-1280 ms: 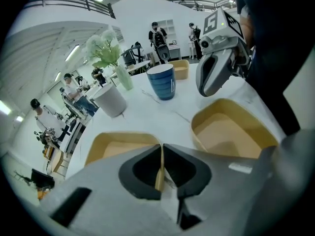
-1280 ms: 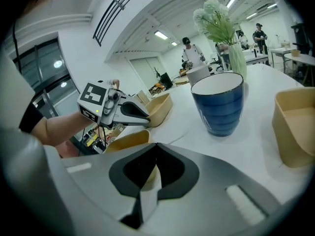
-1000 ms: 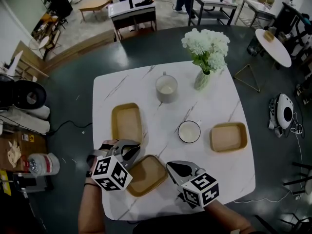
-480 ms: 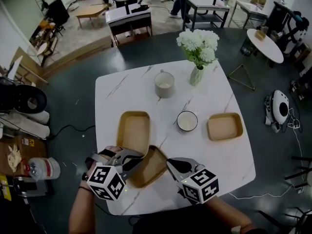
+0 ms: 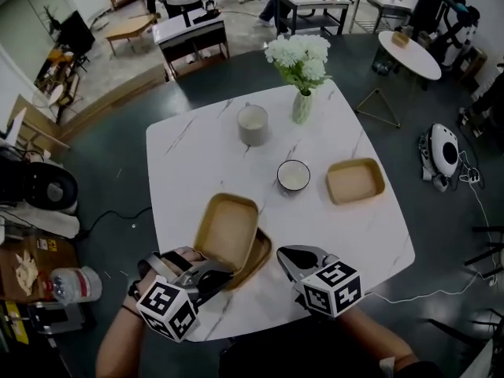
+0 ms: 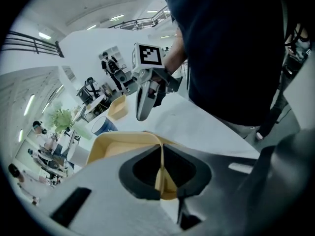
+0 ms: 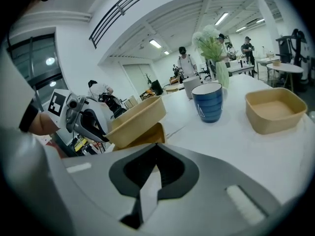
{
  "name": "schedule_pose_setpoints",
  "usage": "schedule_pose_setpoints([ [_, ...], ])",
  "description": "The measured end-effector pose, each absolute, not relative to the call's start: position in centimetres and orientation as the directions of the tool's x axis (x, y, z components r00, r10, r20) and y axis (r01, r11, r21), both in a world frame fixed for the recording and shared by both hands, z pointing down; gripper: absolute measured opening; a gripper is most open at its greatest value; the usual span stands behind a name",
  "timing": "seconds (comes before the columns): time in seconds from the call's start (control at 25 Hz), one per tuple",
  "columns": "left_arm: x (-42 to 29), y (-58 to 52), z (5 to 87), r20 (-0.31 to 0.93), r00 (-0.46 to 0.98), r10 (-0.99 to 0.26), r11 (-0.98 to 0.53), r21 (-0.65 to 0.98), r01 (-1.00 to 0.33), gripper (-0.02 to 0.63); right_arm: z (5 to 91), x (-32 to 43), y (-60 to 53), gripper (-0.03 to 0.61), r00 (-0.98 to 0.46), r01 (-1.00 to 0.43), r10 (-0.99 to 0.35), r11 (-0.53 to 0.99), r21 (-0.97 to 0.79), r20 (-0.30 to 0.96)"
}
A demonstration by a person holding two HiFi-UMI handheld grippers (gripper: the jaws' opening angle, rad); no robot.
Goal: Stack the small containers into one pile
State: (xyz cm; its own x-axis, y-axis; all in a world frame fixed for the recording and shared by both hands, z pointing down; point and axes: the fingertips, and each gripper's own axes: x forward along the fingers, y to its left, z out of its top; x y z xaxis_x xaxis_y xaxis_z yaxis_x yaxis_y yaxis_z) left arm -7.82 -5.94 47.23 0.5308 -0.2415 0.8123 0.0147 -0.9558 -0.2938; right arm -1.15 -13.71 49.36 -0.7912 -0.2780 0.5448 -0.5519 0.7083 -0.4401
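Observation:
My left gripper (image 5: 211, 272) is shut on the near rim of a tan rectangular container (image 5: 227, 231), which it holds tilted in the air. That rim runs between the jaws in the left gripper view, where the held container (image 6: 115, 144) fills the middle. Under it, partly covered, a second tan container (image 5: 261, 250) lies on the white marble table (image 5: 189, 156). A third tan container (image 5: 355, 181) sits at the right. My right gripper (image 5: 287, 257) hovers just right of the pair, shut with nothing in it. The right gripper view shows the held container (image 7: 138, 116) over the lower one (image 7: 146, 135).
A blue cup (image 5: 293, 176), white inside, stands mid-table, with a grey mug (image 5: 253, 124) and a vase of white flowers (image 5: 299, 65) behind it. The table's front edge runs just below both grippers. Dark floor, cables and furniture surround the table.
My left gripper has lifted the left container and carried it right and nearer, so it now overlaps the front container. The right gripper has stayed beside it.

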Motion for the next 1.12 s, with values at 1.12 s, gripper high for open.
schedule_pose_setpoints([
  [1.12,-7.6,-0.6,47.5,0.774,0.626,-0.092,-0.967,-0.220,0.130,0.097,48.7,0.6,-10.4,0.002,-0.742,-0.633,-0.364,0.656,-0.411,0.563],
])
